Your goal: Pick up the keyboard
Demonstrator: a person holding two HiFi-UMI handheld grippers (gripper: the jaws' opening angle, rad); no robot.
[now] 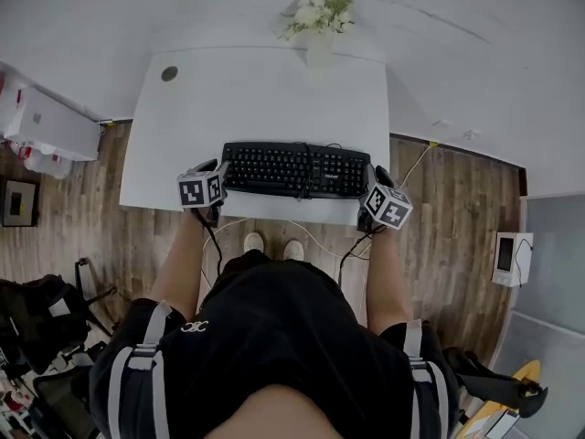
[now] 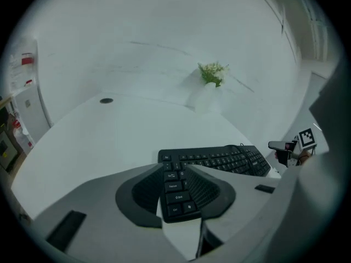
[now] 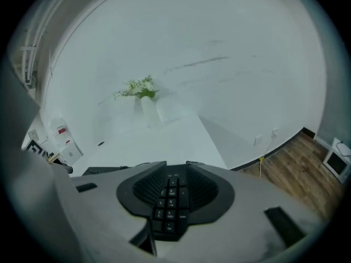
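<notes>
Black plastic keyboard (image 1: 295,169) lies lengthwise along the near edge of the white rectangular table (image 1: 256,99), with only a thin strip of tabletop in front of it. My left gripper (image 1: 216,177) sits at its left end and my right gripper (image 1: 373,183) at its right end. Both have their jaws spread, and the end keys show in the gap. Behind the keyboard the tabletop is bare up to the white vase of flowers (image 1: 318,21) at the far edge. The right end lies close to the table's side edge, with wooden floor (image 1: 448,208) beyond.
</notes>
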